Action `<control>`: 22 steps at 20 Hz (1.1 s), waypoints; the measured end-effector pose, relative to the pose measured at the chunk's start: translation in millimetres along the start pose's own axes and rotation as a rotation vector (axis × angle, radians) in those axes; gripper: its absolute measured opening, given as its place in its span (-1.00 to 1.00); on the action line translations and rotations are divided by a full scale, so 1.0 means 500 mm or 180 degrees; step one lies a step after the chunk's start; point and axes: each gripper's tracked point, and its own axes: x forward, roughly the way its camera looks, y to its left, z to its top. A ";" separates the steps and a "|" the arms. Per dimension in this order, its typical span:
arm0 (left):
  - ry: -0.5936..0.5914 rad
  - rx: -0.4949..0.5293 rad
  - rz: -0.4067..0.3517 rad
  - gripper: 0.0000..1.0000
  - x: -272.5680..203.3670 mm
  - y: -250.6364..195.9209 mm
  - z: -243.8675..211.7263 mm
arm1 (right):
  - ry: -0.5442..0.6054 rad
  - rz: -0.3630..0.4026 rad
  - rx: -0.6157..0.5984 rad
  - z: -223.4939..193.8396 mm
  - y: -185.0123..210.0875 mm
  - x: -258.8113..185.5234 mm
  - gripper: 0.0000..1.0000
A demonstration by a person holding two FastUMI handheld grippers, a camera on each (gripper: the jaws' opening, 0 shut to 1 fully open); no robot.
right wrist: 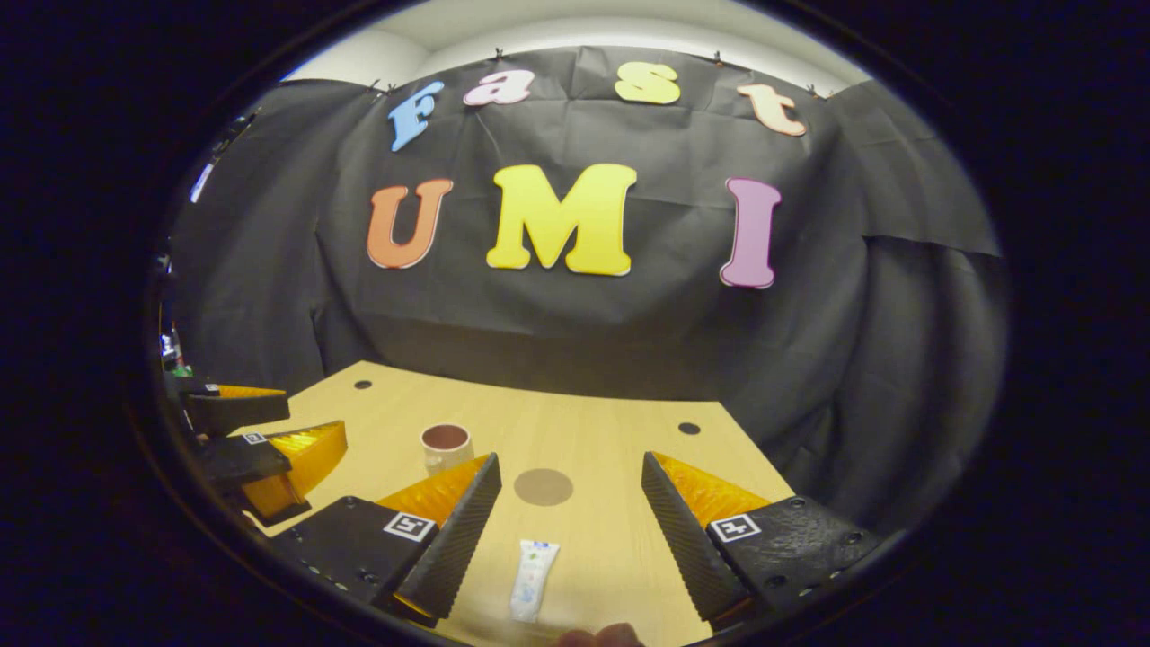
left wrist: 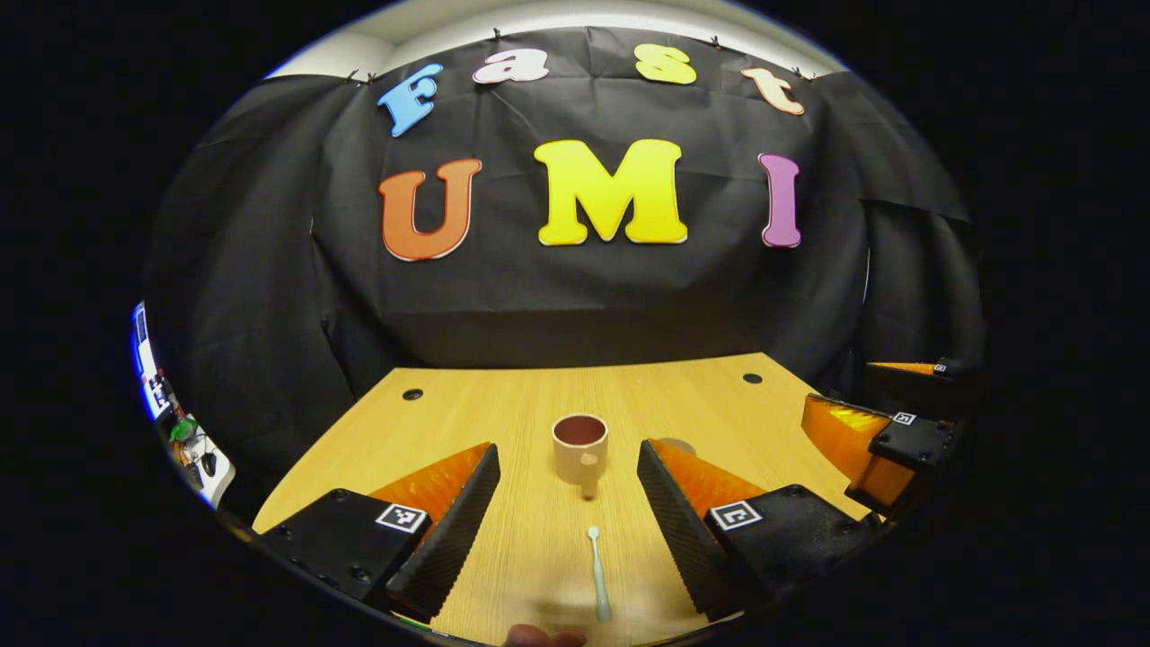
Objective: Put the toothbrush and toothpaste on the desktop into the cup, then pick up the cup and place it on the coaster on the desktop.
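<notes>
Left gripper (left wrist: 568,481) is hovering low over the wooden desktop (left wrist: 503,404), its two fingers spread wide with nothing between the pads, and right down the lane between them lies the toothbrush (left wrist: 597,575), a pale slim one lying flat, its small rounded end toward the cup and its other end running off the lower edge of the left gripper view. Just beyond it, upright between the fingertips, stands the beige cup (left wrist: 579,447) with a dark reddish inside and its handle facing the camera. Off to the right of that view, the other gripper shows at the edge of the desk. Over to the right gripper (right wrist: 570,490): fingers parted wide too, gripping nothing, and the toothpaste tube (right wrist: 533,566) lies flat on the desktop (right wrist: 620,449) between them, white with some print, lengthwise along the fingers. Ahead of the tube sits the round brown coaster (right wrist: 544,486), bare, near the middle of the gap. The cup (right wrist: 446,446) stands left of the coaster, just behind the tip of this gripper's left finger, apart from the coaster. A fingertip (right wrist: 597,636) peeks in at the bottom edge.
</notes>
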 end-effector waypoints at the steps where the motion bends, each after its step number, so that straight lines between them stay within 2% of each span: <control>1: 0.0086 -0.0023 -0.0008 0.96 -0.001 -0.002 -0.023 | 0.0083 0.0029 0.0000 -0.025 0.006 0.007 0.90; 2: 0.0167 -0.0046 -0.0005 0.96 -0.003 -0.003 -0.045 | 0.0172 0.0046 -0.0013 -0.051 0.010 0.012 0.96; 3: 0.0225 -0.0067 -0.0006 0.97 -0.004 -0.005 -0.063 | 0.0290 0.0065 -0.0023 -0.081 0.014 0.019 0.90; 7: 0.0359 -0.0052 -0.0016 0.96 -0.005 -0.013 -0.121 | 0.0745 0.0102 0.0088 -0.188 0.024 0.036 0.91; 9: 0.0501 -0.0008 -0.0064 0.98 0.006 -0.021 -0.163 | 0.0883 0.0077 0.0103 -0.228 0.024 0.040 0.96; 11: 0.0608 -0.0021 -0.0115 0.97 0.023 -0.031 -0.196 | 0.1034 0.0080 0.0086 -0.266 0.025 0.035 0.91; 16: 0.0825 -0.0195 -0.0028 0.97 0.090 -0.041 -0.269 | 0.1180 -0.0014 0.0024 -0.313 -0.001 0.025 0.91; 22: 0.1122 -0.0141 0.0083 0.84 0.150 -0.030 -0.362 | 0.1275 -0.0068 -0.0014 -0.336 -0.013 0.024 0.91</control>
